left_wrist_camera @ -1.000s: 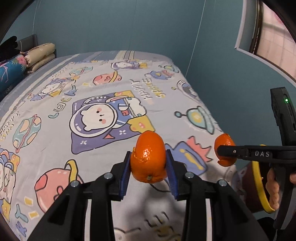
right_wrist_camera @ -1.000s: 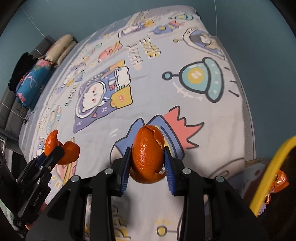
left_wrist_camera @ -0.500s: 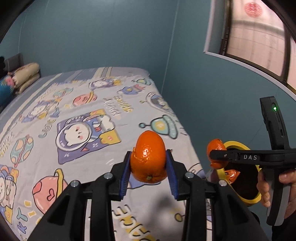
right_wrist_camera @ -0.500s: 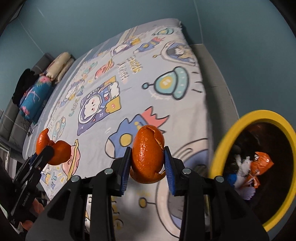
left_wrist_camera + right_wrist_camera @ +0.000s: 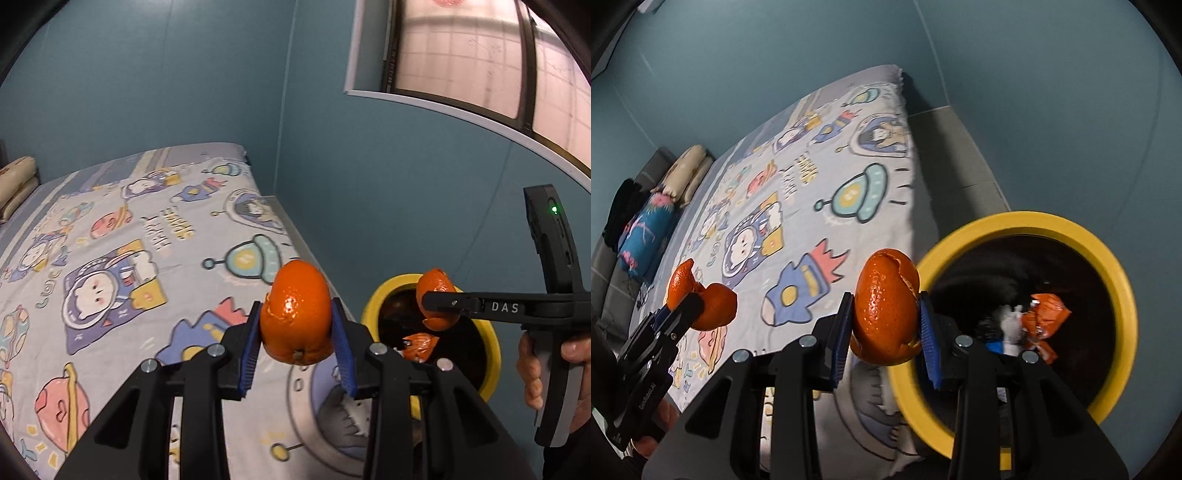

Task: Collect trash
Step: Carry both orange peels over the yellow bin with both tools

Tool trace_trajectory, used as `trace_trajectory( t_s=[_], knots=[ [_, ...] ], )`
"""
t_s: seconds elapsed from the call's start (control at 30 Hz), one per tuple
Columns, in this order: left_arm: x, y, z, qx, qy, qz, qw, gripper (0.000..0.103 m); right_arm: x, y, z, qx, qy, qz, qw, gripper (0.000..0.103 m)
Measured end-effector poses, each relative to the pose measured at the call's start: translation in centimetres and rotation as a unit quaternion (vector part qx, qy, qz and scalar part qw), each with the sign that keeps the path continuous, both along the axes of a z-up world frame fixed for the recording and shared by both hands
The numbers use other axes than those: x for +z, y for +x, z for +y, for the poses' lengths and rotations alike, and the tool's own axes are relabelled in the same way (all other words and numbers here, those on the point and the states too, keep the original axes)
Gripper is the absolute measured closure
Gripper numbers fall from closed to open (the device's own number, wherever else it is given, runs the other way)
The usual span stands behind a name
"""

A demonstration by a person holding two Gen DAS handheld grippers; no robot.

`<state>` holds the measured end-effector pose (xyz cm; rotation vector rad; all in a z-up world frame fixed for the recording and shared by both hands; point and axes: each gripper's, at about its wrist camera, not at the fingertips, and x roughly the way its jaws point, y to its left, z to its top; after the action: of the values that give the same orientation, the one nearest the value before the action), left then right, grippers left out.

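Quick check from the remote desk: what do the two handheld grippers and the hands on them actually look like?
Both are black plastic with silver bolt heads and ribbed blue finger pads. The left gripper shows small white lettering on its side in the right wrist view. The right gripper carries white "DAS" lettering and a green indicator light on its black-and-grey pistol handle. The right hand is bare; no cables visible.

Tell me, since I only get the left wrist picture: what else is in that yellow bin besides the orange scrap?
Observer: The right wrist view looks into the yellow bin: white and blue scraps lie beside the orange wrapper.
Visitor: Does the right gripper hold a whole fruit?
Observer: No. It is shut on an orange peel with a torn, open edge at the top.
Visitor: Is there anything by the beige pillow?
Observer: A blue flowered pillow lies next to it.
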<state>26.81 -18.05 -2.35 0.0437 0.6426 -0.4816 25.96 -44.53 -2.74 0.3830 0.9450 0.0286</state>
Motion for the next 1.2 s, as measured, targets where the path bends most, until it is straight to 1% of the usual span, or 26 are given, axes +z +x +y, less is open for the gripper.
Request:
trace_trajectory(
  t_s=[0.27,0.5,0.63,1.2],
  knots=[
    [-0.3,0.2,-4.7,-0.039,0.010,0.001,0.9992,0.069,-0.7,-1.2,-4.1,-0.033,0.002,0.003,0.999,0.071],
    [-1.4,0.8,-8.3,-0.064,0.021,0.010,0.9977,0.069,-1.5,-1.8,-6.7,-0.057,0.004,0.008,0.998,0.071],
    [-2.0,1.0,-9.7,-0.073,0.025,0.016,0.9969,0.069,-2.0,-1.8,-7.8,-0.068,-0.003,0.008,0.998,0.071],
    [-6.5,3.1,-14.2,-0.098,0.044,0.068,0.9919,0.069,-5.4,-1.2,-11.1,-0.090,0.022,0.040,0.995,0.070]
  ],
)
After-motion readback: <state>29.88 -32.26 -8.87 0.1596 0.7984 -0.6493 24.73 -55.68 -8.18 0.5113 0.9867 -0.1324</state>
